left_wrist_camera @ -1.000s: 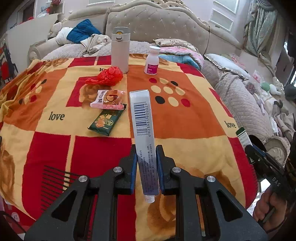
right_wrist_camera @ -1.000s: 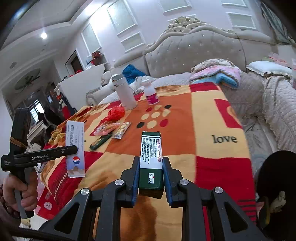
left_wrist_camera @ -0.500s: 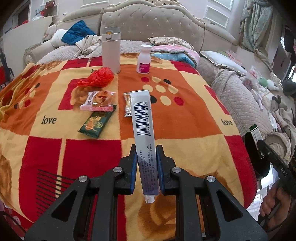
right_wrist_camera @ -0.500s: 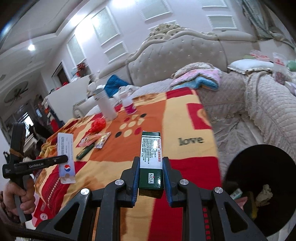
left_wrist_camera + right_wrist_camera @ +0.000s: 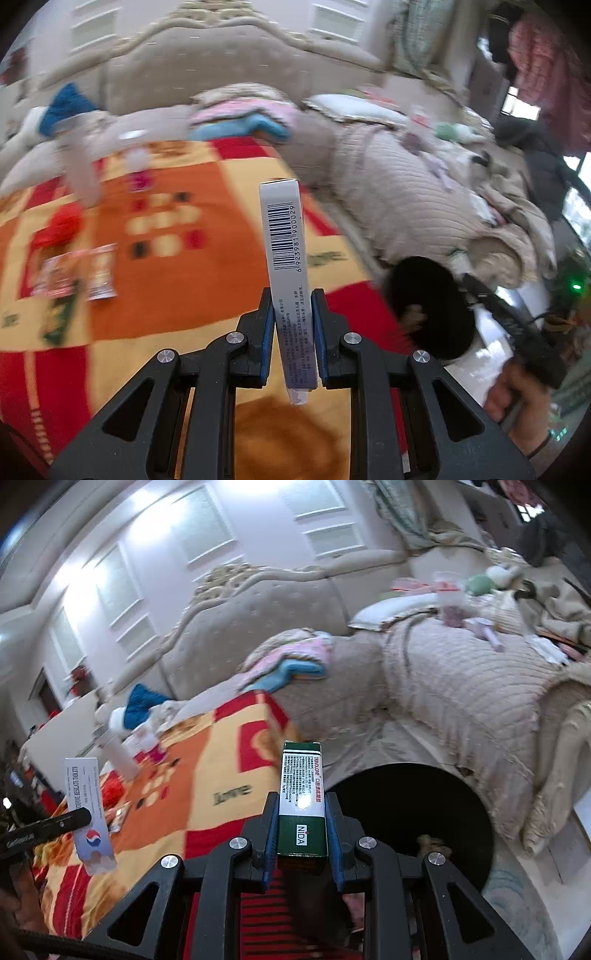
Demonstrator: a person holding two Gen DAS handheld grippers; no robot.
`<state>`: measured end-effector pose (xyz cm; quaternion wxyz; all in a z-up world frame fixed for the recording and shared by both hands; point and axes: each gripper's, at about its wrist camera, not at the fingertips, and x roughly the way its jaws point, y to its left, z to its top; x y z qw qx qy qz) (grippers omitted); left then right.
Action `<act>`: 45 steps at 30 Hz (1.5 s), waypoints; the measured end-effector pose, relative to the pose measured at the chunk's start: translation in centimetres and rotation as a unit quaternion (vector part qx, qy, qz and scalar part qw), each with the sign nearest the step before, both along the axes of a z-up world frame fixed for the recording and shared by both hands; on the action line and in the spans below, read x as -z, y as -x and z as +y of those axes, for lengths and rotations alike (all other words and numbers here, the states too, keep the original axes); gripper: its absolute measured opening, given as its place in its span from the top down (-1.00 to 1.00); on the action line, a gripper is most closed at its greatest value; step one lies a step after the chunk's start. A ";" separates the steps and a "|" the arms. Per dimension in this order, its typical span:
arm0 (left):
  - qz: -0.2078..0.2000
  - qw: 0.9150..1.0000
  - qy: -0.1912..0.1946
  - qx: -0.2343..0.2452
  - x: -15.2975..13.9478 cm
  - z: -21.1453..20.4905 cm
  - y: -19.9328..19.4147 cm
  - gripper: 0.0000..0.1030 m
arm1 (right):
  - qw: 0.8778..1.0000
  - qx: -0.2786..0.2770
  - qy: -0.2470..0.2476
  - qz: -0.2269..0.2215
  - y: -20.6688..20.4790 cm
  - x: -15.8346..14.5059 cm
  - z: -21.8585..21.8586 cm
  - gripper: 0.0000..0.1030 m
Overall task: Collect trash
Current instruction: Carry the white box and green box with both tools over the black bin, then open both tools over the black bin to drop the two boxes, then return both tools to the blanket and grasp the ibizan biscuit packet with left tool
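Both tongs loaded, carrying boxes toward the bin.

Left gripper (image 5: 291, 325) clamps a white barcode box (image 5: 286, 258) near its lower end, box standing up centre frame; right gripper (image 5: 301, 834) pinches a green-and-white box (image 5: 302, 801) low, likewise upright. Low grips leave most of each box clear, probably for a clean drop. Black bin (image 5: 410, 819) sits lower right of centre, mouth up, some scraps inside. Wrappers (image 5: 74, 273) remain on the blanket (image 5: 221, 258), left of frame, blurred; likely next.
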<state>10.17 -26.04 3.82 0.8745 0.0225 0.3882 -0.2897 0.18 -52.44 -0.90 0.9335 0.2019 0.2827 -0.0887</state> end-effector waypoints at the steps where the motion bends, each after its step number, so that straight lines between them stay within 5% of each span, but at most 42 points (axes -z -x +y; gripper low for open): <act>1: 0.003 1.000 0.005 0.019 0.3 -1.6 0.2 0.68 | 1.000 0.009 0.000 0.005 0.1 0.1 -0.5 0.57; 9: 0.018 0.986 0.038 0.162 4.1 -12.1 1.7 0.68 | 0.997 0.067 -0.013 0.044 0.4 1.5 -3.8 0.57; 15: 0.045 0.979 0.032 0.198 5.6 -16.2 -0.1 0.68 | 0.993 0.084 -0.016 0.082 -0.6 3.2 -5.6 0.57; 18: 0.106 0.973 0.041 0.203 6.8 -16.9 -1.8 0.65 | 0.990 0.108 -0.032 0.086 -0.7 3.8 -6.5 0.56; 21: 0.116 0.975 0.029 0.187 7.0 -16.6 -2.6 0.53 | 0.987 0.127 -0.049 0.083 -0.6 4.1 -7.1 0.41; 24: 0.105 0.980 0.037 0.167 6.4 -15.2 -3.3 -0.01 | 0.986 0.139 -0.049 0.082 -0.6 4.0 -7.3 0.40; 25: 0.102 0.981 0.043 0.160 6.2 -14.9 -3.4 -0.05 | 0.986 0.141 -0.046 0.082 -0.6 3.8 -7.2 0.39; 37: 0.107 0.990 0.062 0.062 5.7 -8.8 -4.8 -0.05 | 0.988 0.134 -0.033 0.069 -1.6 2.8 -4.3 0.39; 45: 0.052 0.998 0.043 -0.008 4.3 -2.8 -3.5 -0.05 | 0.997 0.039 0.025 0.067 -4.4 1.7 3.7 0.38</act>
